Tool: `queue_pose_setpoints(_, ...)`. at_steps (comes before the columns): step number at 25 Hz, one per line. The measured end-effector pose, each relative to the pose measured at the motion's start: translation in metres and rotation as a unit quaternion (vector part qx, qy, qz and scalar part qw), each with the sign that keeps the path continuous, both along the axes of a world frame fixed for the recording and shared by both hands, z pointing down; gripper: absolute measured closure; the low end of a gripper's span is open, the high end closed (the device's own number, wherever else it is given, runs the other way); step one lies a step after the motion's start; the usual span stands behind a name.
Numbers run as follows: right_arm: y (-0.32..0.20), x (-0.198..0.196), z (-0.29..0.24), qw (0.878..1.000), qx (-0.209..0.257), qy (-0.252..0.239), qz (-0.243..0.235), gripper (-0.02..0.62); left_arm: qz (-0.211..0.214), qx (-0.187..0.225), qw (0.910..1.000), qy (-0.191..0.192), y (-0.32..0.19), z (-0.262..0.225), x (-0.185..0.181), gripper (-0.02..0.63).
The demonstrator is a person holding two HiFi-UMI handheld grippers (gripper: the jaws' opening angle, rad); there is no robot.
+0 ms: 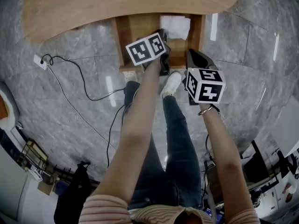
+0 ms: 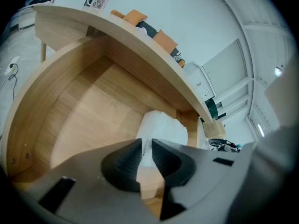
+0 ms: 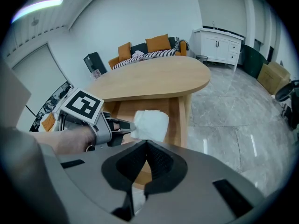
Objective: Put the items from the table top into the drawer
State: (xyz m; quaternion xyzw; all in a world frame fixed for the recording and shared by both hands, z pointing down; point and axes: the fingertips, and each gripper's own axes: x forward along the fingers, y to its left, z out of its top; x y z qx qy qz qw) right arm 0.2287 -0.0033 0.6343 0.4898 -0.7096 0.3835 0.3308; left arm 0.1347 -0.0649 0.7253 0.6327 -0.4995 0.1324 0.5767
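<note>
Beneath the tabletop (image 1: 117, 3), left gripper (image 2: 145, 148) clamps cloth (image 2: 164, 127) in drawer (image 2: 84, 120); right gripper's (image 3: 146, 147) jaws together.

**Drawer** (image 2: 88, 111), open below the counter (image 1: 117, 3).
- Free room: bare wood floor across the left and front, open from above at the front.
- Overhead: the counter's edge overhangs the rear.
- Obstacles inside: a white cloth (image 2: 161, 129) fills the back right corner. The left tongs (image 2: 146, 146) stand mid-drawer, pinched on the cloth's near edge.
- Outside: the right tongs (image 3: 147, 146), jaws together, are just off the front right corner, above open marble floor (image 1: 243, 92).
- A cable (image 1: 79, 78) lies on the floor to the left, well apart.
</note>
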Motion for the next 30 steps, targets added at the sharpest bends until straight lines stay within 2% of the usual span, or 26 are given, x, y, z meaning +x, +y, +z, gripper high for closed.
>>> queue_pose_setpoints(2, -0.002, 0.0, -0.003, 1.0, 0.001, 0.0, 0.003, 0.587, 0.008, -0.007, 0.9999, -0.002, 0.001, -0.001, 0.002, 0.529)
queue_pose_setpoints(11, -0.013, 0.007, -0.028, 0.999, 0.021, -0.005, 0.025, 0.588, 0.016, 0.005, 0.9999, -0.004, 0.003, -0.031, -0.006, 0.522)
queue_pose_setpoints(21, -0.023, -0.001, -0.063, 0.998, 0.05, -0.02, 0.04, 0.588, 0.076, 0.066, 0.9947, -0.022, 0.006, -0.089, -0.004, 0.523)
queue_pose_setpoints(30, -0.039, -0.005, -0.124, 0.992, 0.111, -0.052, 0.043, 0.588, 0.111, 0.146, 0.9817, -0.052, 0.004, -0.166, -0.013, 0.591)
